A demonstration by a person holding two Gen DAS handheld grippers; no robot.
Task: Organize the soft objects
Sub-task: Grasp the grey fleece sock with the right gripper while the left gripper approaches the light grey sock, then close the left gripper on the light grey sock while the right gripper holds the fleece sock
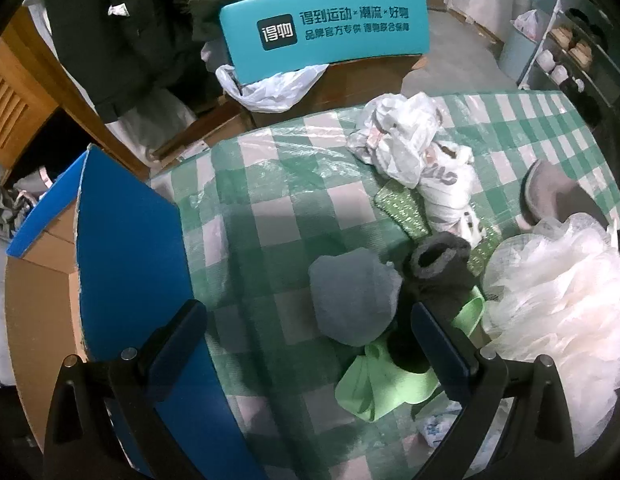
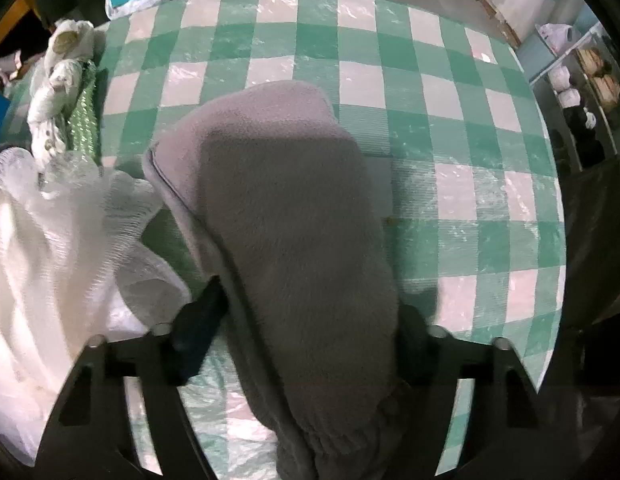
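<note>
Right gripper (image 2: 310, 320) fingers sit on either side of a grey fleece mitten (image 2: 277, 220), the left finger (image 2: 197, 332) against its seamed edge, the right one mostly hidden behind the fleece; it looks clamped, though the far contact is poorly seen. The mitten runs lengthwise between the jaws, over the green-checked tablecloth (image 2: 430, 120), with a white mesh bath pouf (image 2: 49, 240) just beside it. Left gripper (image 1: 310, 344) fingers stand wide apart, empty, above a grey-blue soft bundle (image 1: 350, 296) and light green cloth (image 1: 382, 384); a dark grey sock (image 1: 438, 264) lies near its right finger, a blue cardboard box (image 1: 125, 248) to the left.
</note>
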